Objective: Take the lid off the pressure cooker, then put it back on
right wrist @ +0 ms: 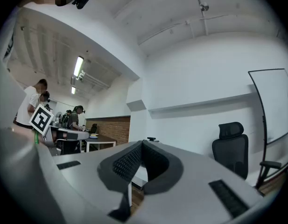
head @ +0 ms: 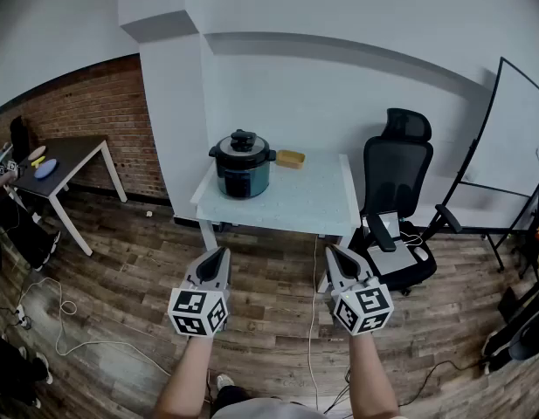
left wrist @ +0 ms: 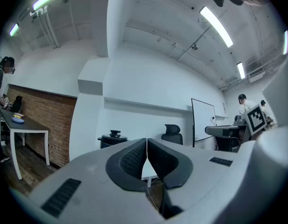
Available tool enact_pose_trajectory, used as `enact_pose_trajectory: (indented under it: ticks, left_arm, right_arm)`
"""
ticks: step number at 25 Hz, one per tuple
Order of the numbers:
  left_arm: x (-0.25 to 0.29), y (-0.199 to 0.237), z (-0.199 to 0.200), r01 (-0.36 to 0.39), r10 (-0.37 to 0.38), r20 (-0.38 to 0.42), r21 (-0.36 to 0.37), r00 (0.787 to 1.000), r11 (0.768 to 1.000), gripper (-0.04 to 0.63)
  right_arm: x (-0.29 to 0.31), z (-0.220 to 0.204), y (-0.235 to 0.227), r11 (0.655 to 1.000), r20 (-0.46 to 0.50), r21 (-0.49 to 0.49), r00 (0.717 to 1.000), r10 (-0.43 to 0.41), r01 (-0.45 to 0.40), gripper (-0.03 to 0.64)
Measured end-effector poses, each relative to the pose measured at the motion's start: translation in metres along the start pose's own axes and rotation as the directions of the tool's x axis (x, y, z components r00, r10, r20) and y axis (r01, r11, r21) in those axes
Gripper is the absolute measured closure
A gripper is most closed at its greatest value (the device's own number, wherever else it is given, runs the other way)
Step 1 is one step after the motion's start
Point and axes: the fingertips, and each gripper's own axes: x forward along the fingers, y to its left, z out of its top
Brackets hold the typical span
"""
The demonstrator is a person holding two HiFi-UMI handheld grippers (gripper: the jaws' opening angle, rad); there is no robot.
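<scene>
The pressure cooker stands upright on the left part of a white table, with its black lid seated on top. Both grippers hang well short of the table, over the wooden floor. My left gripper is shut and empty, as is my right gripper. In the left gripper view the cooker shows far off, left of the closed left gripper. In the right gripper view only the lid's knob peeks above the closed right gripper.
A small yellow object lies on the table behind the cooker. A black office chair stands right of the table, a whiteboard further right. A dark table sits by the brick wall at left. Cables trail on the floor.
</scene>
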Motion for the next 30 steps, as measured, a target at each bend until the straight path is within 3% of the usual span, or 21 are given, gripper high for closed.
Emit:
enact_pose_trajectory:
  ticks: [23,24,30]
  left_arm:
    - [0.006,-0.013,-0.008,0.018,-0.018,-0.023,-0.004,1.0,1.0,0.578]
    - [0.007,-0.013,-0.009,0.018,-0.018,-0.024,-0.004,1.0,1.0,0.578]
    - [0.01,-0.015,-0.012,0.016,-0.017,-0.032,-0.005,0.999,1.0,0.578]
  right_arm:
    - [-0.001,0.003,-0.007,0.999,0.01,0.002,0.999,0.032,-0.033,0.617]
    - [0.0,0.003,-0.006,0.999,0.012,0.005,0.999,0.043,-0.044,0.597]
    - [0.005,0.0,-0.004,0.997,0.002,0.001,0.997,0.075,-0.075,0.315]
